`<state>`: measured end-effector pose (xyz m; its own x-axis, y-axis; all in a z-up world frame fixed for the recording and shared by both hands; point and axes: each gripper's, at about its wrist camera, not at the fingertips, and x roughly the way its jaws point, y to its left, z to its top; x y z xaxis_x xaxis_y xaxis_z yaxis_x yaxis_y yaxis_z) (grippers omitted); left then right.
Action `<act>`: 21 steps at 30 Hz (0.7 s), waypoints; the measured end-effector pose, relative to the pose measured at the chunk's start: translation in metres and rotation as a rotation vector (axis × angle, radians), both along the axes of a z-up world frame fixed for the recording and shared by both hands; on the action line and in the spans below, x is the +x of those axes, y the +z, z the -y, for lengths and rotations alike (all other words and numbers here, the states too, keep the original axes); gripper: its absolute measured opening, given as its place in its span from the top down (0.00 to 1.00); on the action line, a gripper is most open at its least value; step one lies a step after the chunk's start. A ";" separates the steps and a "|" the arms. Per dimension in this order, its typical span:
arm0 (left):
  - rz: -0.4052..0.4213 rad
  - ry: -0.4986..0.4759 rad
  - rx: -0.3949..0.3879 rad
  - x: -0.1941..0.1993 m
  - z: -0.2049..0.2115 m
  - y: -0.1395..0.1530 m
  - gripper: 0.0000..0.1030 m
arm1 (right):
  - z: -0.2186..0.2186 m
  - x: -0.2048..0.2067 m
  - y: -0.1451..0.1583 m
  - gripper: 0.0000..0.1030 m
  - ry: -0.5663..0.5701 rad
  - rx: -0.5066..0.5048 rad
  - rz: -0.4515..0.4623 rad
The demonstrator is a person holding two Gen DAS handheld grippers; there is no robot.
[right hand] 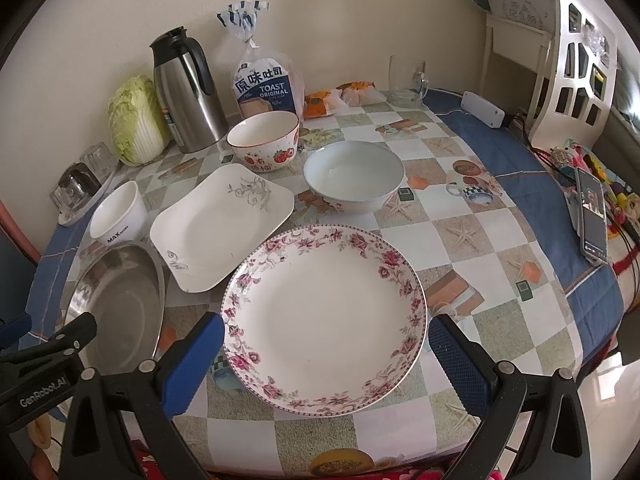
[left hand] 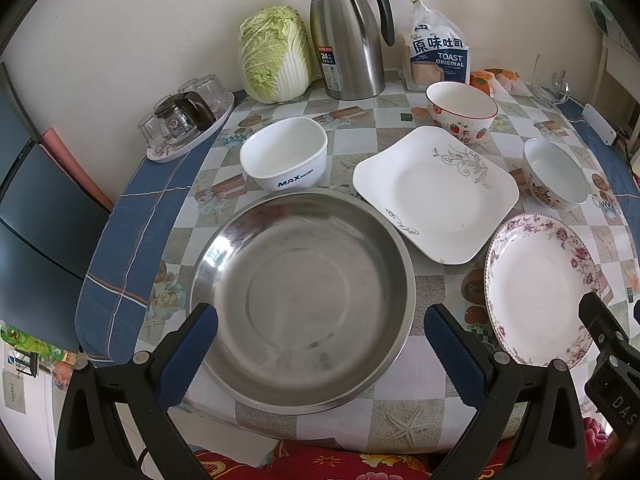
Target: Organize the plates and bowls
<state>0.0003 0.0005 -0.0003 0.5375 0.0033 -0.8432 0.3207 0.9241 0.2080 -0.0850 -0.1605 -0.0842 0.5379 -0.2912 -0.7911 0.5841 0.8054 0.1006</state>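
The steel basin [left hand: 302,300] fills the lower centre of the left wrist view, its near rim lying between the spread blue fingers of the left gripper [left hand: 320,354], which stands wide apart with nothing held. In the right wrist view the round flowered plate [right hand: 324,320] sits low and central, framed the same way by the right gripper [right hand: 326,364], whose fingers are also parted and holding nothing. One square white plate [left hand: 434,194] with a grey vine pattern lies at centre right in the left view, just beside the basin and the flowered plate. That makes two plates and one basin. There are three bowls: a white one marked MAX [left hand: 285,153] just above the basin, a strawberry bowl [left hand: 461,111] with a red rim at upper right, and a flowered white bowl [left hand: 556,172] at the right edge. All the dishes look empty. Farther back, along the wall at the top of the frame, stand a cabbage [left hand: 275,54], a steel thermos jug [left hand: 347,34] and a bag of toast [left hand: 436,48]. At upper left a tray [left hand: 188,136] holds upturned glasses and a small glass pot. All rest on a checked tablecloth [left hand: 404,412].
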 end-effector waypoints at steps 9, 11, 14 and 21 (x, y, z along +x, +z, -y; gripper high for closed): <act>0.000 0.000 0.000 0.001 0.000 -0.002 0.00 | -0.002 0.003 -0.002 0.00 0.002 -0.004 -0.011; -0.003 0.000 0.002 0.001 -0.001 -0.005 0.00 | -0.002 0.004 -0.002 0.00 0.003 -0.008 -0.014; -0.014 -0.001 -0.010 0.001 -0.003 -0.006 0.00 | -0.003 0.008 -0.002 0.00 0.007 -0.017 -0.022; -0.060 0.048 -0.081 0.013 -0.020 -0.006 0.00 | -0.008 0.019 0.001 0.00 0.022 -0.041 -0.044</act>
